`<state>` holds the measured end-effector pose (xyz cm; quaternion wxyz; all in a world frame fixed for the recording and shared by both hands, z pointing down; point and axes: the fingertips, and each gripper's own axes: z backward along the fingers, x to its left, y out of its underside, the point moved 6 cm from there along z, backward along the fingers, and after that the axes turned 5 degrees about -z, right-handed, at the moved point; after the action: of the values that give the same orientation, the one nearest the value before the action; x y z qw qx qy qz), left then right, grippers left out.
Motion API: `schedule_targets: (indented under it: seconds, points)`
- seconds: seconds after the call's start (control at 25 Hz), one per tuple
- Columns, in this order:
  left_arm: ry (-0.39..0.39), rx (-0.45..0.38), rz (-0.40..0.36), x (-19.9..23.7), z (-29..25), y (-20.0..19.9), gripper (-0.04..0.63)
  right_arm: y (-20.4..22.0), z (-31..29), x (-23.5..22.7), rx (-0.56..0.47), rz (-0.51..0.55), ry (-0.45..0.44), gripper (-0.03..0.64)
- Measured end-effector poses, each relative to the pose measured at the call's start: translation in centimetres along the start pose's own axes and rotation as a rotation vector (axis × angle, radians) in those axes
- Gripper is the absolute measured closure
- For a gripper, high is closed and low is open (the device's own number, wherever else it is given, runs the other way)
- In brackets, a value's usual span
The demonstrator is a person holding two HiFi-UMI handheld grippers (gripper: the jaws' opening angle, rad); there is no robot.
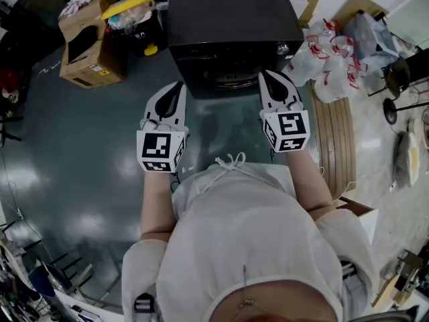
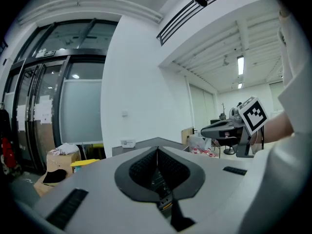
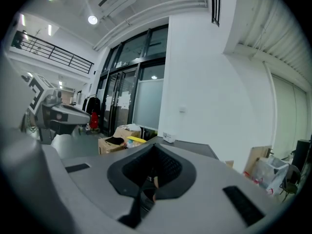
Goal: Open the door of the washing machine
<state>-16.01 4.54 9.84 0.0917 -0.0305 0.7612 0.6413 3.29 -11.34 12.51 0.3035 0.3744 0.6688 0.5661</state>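
Beneath my left claw (image 1: 175, 87) and right claw (image 1: 269, 76) spreads a dark, glossy floor (image 1: 80, 153). Straight ahead of both stands the black washing machine (image 1: 234, 19), its front turned toward me and both tips just short of that face. The curved rim of its door (image 1: 228, 80) shows between the two tips; from this steep angle I cannot tell whether it is latched. To the right of the right claw lies a slatted wooden panel (image 1: 338, 136), with a heap of white plastic bags (image 1: 328, 62) beyond it. Well off to the left of the left claw sits an open cardboard box (image 1: 87, 49). The left claw is clenched, pads together on nothing. The right claw is clenched as well, equally empty. A small silver knob (image 1: 282, 48) sits just beyond the right claw's tip.
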Motion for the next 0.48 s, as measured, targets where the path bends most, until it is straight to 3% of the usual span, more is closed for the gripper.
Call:
schedule_targets:
  seconds: [0.48]
  points:
    - [0.019,-0.011,0.008,0.41,-0.76,0.4,0.574,-0.07,-0.01,0.77,-0.039,0.034,-0.031,0.615]
